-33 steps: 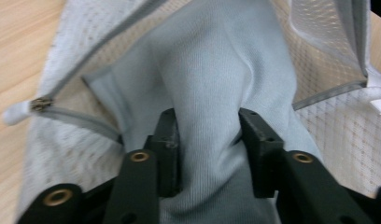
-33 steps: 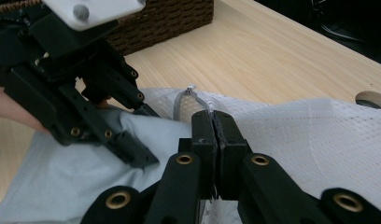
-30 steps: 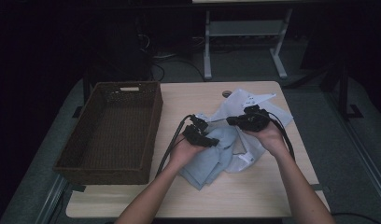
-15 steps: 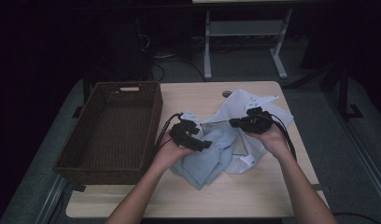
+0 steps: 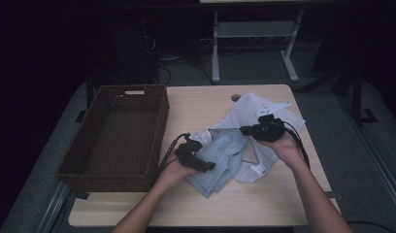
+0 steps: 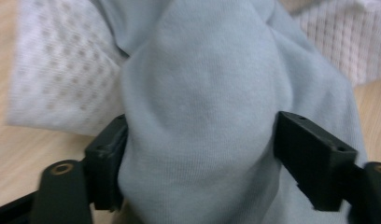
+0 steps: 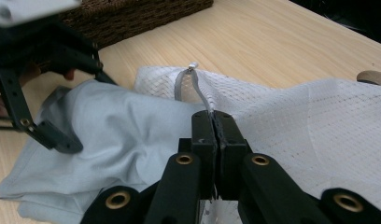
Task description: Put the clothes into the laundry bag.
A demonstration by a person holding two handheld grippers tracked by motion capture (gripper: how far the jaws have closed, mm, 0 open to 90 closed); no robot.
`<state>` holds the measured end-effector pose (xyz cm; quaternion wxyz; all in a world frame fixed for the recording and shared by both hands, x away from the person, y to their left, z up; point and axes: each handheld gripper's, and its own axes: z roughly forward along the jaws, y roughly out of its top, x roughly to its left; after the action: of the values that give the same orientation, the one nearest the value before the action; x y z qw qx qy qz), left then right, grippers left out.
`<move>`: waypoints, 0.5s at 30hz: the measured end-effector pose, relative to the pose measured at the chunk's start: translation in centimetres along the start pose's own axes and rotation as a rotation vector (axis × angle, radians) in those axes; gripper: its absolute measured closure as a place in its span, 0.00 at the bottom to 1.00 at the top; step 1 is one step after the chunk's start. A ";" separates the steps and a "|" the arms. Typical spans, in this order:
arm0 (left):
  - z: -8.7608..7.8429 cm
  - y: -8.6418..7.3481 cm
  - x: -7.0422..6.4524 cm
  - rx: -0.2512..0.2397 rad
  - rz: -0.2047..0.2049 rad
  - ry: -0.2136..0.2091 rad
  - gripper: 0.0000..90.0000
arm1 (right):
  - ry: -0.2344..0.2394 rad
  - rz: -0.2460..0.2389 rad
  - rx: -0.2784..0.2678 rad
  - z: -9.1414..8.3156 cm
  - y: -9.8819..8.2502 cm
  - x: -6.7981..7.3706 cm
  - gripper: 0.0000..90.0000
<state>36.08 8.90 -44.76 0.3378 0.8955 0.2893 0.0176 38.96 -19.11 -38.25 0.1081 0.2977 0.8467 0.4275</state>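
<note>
A light blue-grey garment (image 5: 219, 156) lies partly inside a white mesh bag (image 5: 264, 104) on the wooden table (image 5: 201, 104). My left gripper (image 5: 208, 166) lies over the garment's near left part. Its jaws have just opened wide and eased slightly back, and the garment (image 6: 202, 93) bulges between them, with the left gripper (image 6: 198, 158) astride the fold. My right gripper (image 5: 244, 130) is shut on the bag's zippered edge and holds it lifted. In the right gripper view the right gripper (image 7: 212, 116) pinches the grey zipper tape (image 7: 193, 81) above the mesh bag (image 7: 296, 116).
A dark wicker basket (image 5: 159, 124) stands on the table's left half, close beside my left hand. A small round grommet (image 5: 235, 97) sits in the tabletop behind the bag. Bare wood runs along the near edge.
My left gripper has let its jaws spread and slid left and toward the near edge along the garment. The right gripper has kept its hold on the bag's edge in the same place.
</note>
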 end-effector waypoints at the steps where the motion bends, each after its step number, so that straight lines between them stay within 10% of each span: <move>1: 0.1 0.0 -0.1 0.003 0.006 -0.004 0.31 | 0.000 0.000 0.001 0.0 0.0 0.0 0.97; 9: 0.7 -0.2 -0.7 0.033 0.049 -0.054 0.71 | 0.001 -0.006 0.008 0.2 0.0 0.1 0.97; 15: 0.4 0.1 -0.9 0.018 0.089 -0.038 0.79 | 0.003 -0.010 0.014 0.3 -0.1 0.1 0.97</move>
<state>35.44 8.13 -44.86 0.3340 0.9106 0.2429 0.0130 38.94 -18.89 -38.46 0.1070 0.2935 0.8513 0.4214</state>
